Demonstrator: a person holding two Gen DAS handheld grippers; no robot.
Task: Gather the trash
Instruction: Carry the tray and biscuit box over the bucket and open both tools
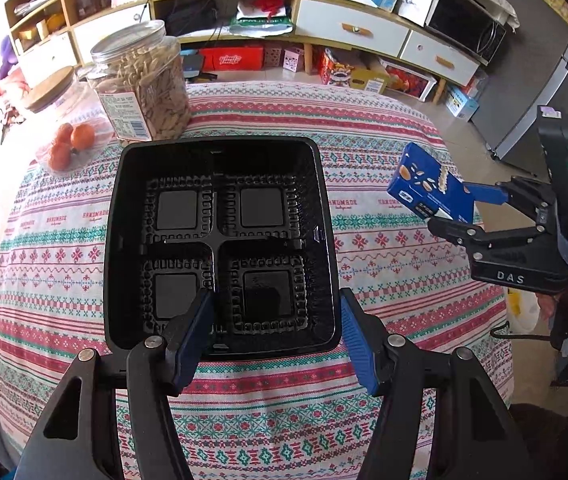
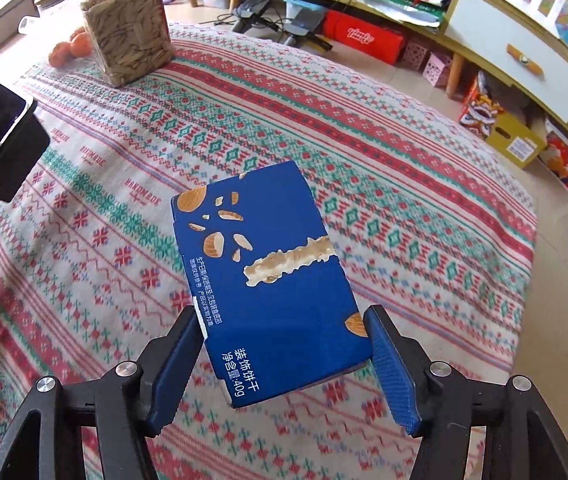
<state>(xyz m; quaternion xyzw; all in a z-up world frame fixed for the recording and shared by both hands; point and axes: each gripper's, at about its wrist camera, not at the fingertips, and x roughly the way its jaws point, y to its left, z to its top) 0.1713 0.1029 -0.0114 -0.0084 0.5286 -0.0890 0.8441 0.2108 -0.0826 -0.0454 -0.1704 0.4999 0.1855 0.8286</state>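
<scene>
Between the blue fingers of the right claw (image 2: 284, 364) sits a blue biscuit box (image 2: 268, 284), pinched at its near end and held tilted in the air above the patterned cloth of the bench (image 2: 384, 160); its far end points away from the camera and nothing under it touches it. From the left wrist view the same box (image 1: 430, 188) hangs off to the right of a black bin (image 1: 220, 240), apart from its rim and out near the bench's right edge, with the right claw (image 1: 460, 210) gripping it from the side. Inside the bin only its moulded bottom shows, parted into four squares. The left claw (image 1: 276, 340) is spread wide at the bin's near wall, one finger (image 1: 194, 340) reaching over the rim on the inside and the other (image 1: 358, 344) just outside the near right corner; neither pad presses the wall. Behind the bin stands a clear jar of seeds (image 1: 142, 84) with a metal lid, and to its left lie a few oranges (image 1: 70, 146) beside a glass jar with a wooden lid (image 1: 50, 88)
</scene>
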